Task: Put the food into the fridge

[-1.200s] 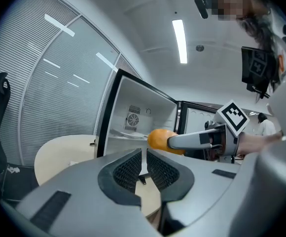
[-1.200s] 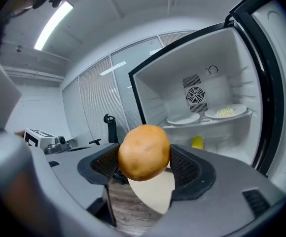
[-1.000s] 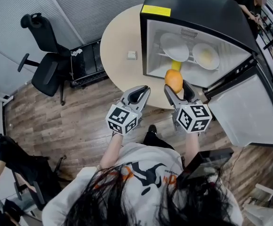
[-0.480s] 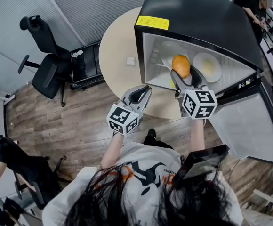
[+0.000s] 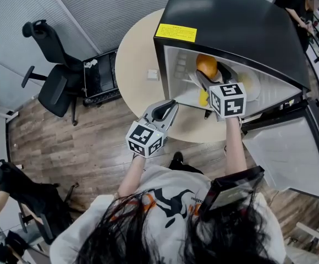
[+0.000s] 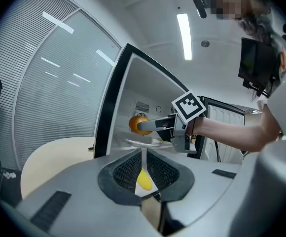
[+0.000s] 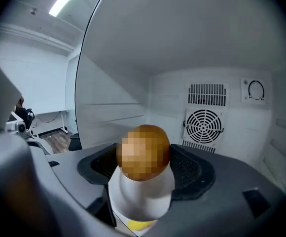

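An orange (image 5: 206, 65) is held inside the open black fridge (image 5: 231, 21), above a white plate (image 5: 195, 77) on its shelf. My right gripper (image 5: 208, 73) is shut on the orange (image 7: 143, 152), with the fridge's back fan grille (image 7: 204, 125) straight ahead. A second white plate (image 5: 250, 81) lies to the right on the same shelf. A yellow food item (image 5: 203, 97) rests lower in the fridge. My left gripper (image 5: 165, 110) hangs shut and empty in front of the fridge, its jaws (image 6: 144, 164) aimed at the yellow item (image 6: 144, 180).
The fridge stands on a round beige table (image 5: 135, 54) with a small white object (image 5: 153, 73) on it. The fridge door (image 5: 283, 147) swings open to the right. A black office chair (image 5: 55, 76) stands at the left on the wood floor. A person stands at the top right.
My right gripper has carried the orange forward from the fridge's front edge into the compartment, over the left plate. The left gripper has stayed almost still.
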Demonstrator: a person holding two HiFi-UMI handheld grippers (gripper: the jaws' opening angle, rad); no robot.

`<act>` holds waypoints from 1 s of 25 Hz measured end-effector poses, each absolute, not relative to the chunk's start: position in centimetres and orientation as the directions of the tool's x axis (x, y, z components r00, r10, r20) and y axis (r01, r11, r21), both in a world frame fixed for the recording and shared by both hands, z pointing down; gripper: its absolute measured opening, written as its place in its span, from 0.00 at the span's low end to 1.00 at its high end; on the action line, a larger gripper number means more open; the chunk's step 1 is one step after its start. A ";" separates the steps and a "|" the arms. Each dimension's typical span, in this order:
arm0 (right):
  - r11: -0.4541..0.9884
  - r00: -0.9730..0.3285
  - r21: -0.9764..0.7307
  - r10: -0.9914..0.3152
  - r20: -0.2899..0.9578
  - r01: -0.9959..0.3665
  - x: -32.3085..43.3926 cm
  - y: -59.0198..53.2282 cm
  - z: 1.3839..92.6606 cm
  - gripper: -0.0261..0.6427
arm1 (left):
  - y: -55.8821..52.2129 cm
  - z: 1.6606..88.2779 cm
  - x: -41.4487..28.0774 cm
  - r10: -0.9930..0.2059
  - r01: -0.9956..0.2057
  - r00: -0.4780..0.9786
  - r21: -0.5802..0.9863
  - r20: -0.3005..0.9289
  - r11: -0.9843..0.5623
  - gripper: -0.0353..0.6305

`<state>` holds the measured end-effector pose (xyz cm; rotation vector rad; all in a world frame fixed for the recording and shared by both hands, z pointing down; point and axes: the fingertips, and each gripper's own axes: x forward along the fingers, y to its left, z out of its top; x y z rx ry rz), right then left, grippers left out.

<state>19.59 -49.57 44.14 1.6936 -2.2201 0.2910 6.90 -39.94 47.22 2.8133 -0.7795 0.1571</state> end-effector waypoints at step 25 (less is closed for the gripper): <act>0.233 -0.160 0.112 -0.879 0.448 -0.966 19.6 -50.6 46.6 0.53 | -39.8 46.8 4.9 -0.525 -0.547 0.836 0.173 0.160 -0.819 0.09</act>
